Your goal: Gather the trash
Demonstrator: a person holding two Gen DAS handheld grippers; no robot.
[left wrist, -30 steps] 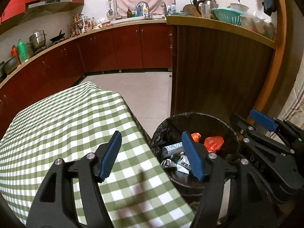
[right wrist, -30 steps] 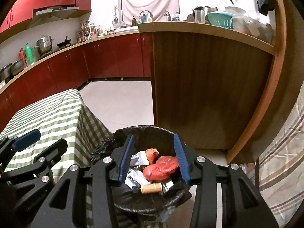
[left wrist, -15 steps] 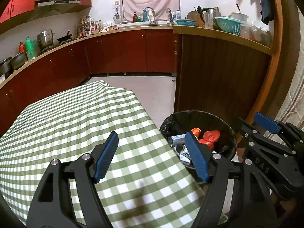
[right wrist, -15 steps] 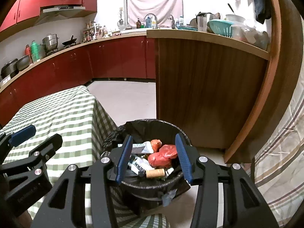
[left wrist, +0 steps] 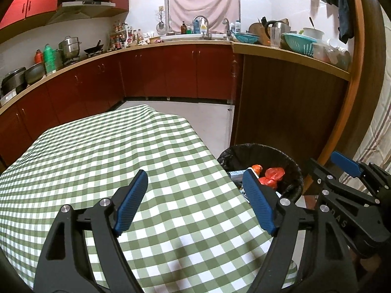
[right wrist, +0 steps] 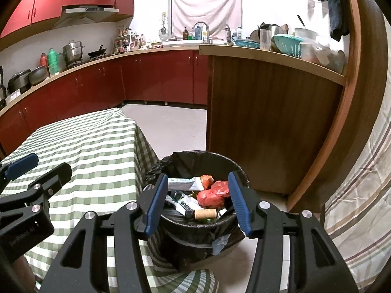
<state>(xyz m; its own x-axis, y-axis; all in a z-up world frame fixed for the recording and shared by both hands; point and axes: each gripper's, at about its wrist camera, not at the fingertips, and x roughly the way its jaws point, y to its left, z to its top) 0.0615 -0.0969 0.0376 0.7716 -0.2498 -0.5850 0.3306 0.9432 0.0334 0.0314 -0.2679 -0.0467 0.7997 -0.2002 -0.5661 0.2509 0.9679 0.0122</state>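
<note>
A black-lined trash bin (right wrist: 188, 163) stands on the floor beside the table, holding a red plastic bag (right wrist: 212, 194), a toothpaste tube (right wrist: 182, 183), a cork (right wrist: 205, 213) and other wrappers. My right gripper (right wrist: 198, 201) hovers above the bin, its jaws opening with nothing between them. My left gripper (left wrist: 195, 199) hangs over the green checked tablecloth (left wrist: 102, 151) near its right edge, jaws opening and empty. The bin (left wrist: 288, 156) with the red bag (left wrist: 272, 174) shows past the left gripper's right finger.
A wooden counter panel (right wrist: 266, 117) rises just behind the bin. Red kitchen cabinets (left wrist: 171, 73) with pots and bottles line the far wall. A striped cloth (right wrist: 361, 195) hangs at the right. Tiled floor (right wrist: 176, 127) lies between table and cabinets.
Both grippers have drawn back and up from the bin, which now looks smaller. The left gripper's jaws stand wider; the right's widened slightly. More tablecloth shows under the left gripper.
</note>
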